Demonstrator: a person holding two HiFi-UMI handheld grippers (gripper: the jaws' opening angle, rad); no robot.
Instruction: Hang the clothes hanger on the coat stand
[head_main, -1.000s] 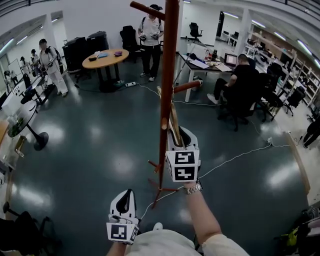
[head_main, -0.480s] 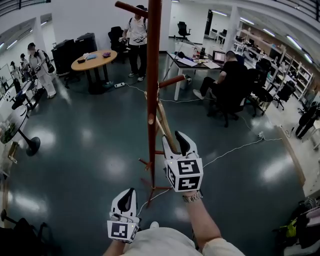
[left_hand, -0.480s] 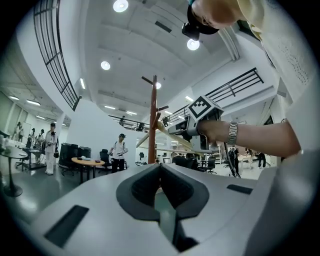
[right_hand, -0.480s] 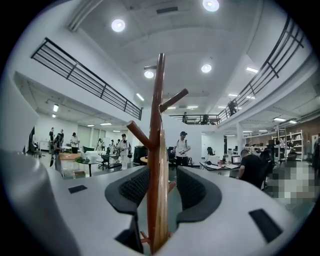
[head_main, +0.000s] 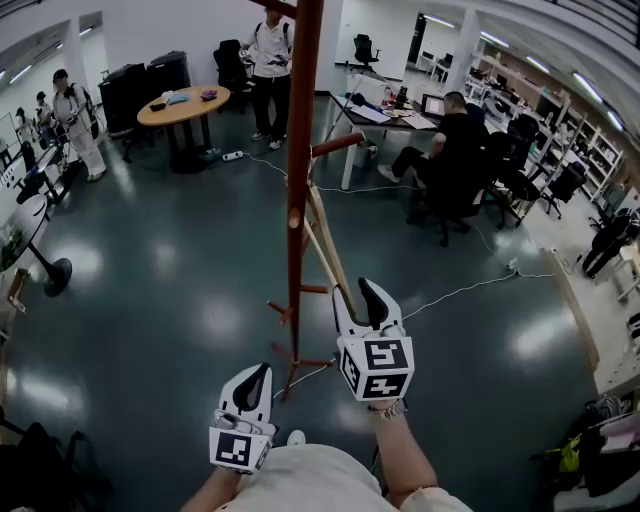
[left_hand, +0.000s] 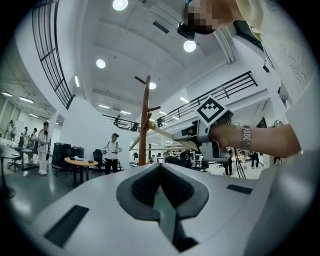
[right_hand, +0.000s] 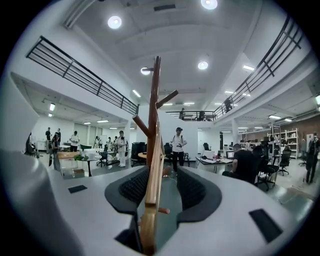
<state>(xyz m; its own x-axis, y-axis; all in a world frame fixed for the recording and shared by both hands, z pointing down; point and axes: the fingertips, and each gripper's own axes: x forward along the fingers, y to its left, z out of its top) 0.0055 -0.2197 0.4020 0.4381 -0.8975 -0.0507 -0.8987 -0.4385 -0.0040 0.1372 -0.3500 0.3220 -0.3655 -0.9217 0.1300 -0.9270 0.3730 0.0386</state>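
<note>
**A:** Against the coat stand (head_main: 297, 150) the hanger (head_main: 322, 240) slants, low end between the jaws of the right gripper (head_main: 357, 292), which have just been opening and stand clear of it

**B:** Left gripper (head_main: 256, 375) clenched, empty. A crooked pull-back could snag that end, tugging the hook off

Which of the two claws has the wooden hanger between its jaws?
The right gripper: its jaws have just been opening, with the hanger between them. The left gripper is shut and empty.

Wooden hanger (head_main: 328, 255), wooden stand (head_main: 297, 150), glossy floor (head_main: 180, 260)
</note>
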